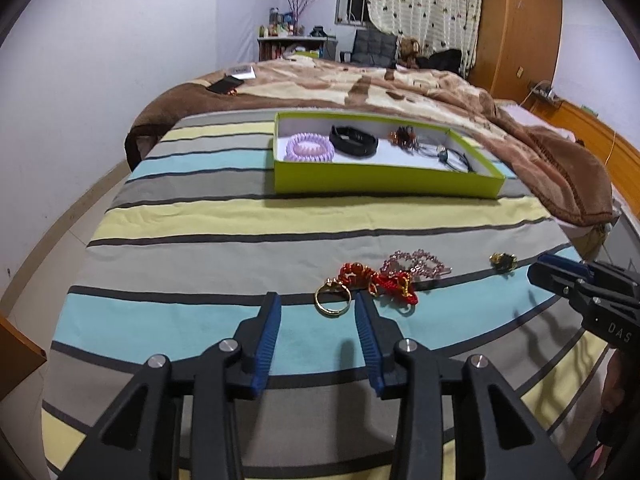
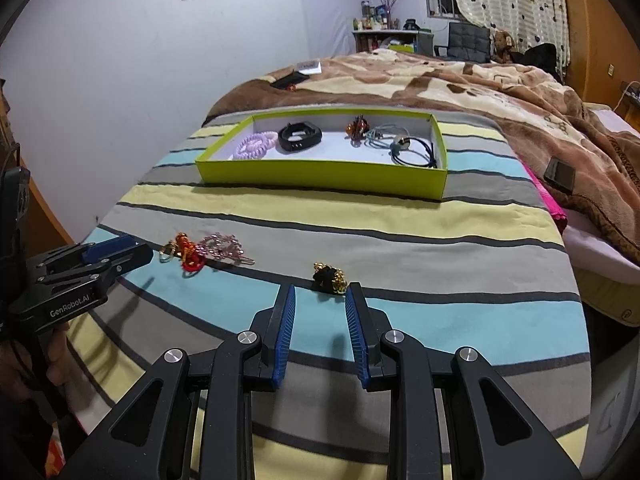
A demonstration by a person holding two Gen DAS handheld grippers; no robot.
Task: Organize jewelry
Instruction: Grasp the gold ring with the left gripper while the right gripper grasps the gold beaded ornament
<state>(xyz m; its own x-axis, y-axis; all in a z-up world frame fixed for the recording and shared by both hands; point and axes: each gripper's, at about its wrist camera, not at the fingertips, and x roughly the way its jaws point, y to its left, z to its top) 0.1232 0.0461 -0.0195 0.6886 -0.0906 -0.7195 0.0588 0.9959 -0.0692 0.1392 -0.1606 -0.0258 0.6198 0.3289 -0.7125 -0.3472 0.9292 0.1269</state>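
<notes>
The left gripper hangs over the striped bedsheet with jaws spread, empty, framing the thin gold ring. The right gripper likewise stands wide and empty, just short of the black-and-gold hair tie. A clean pick probably means lowering squarely and closing across the band, clear of the red beaded bracelet touching it. The shallow lime-green cardboard box lies far ahead, with bare sheet between.
</notes>
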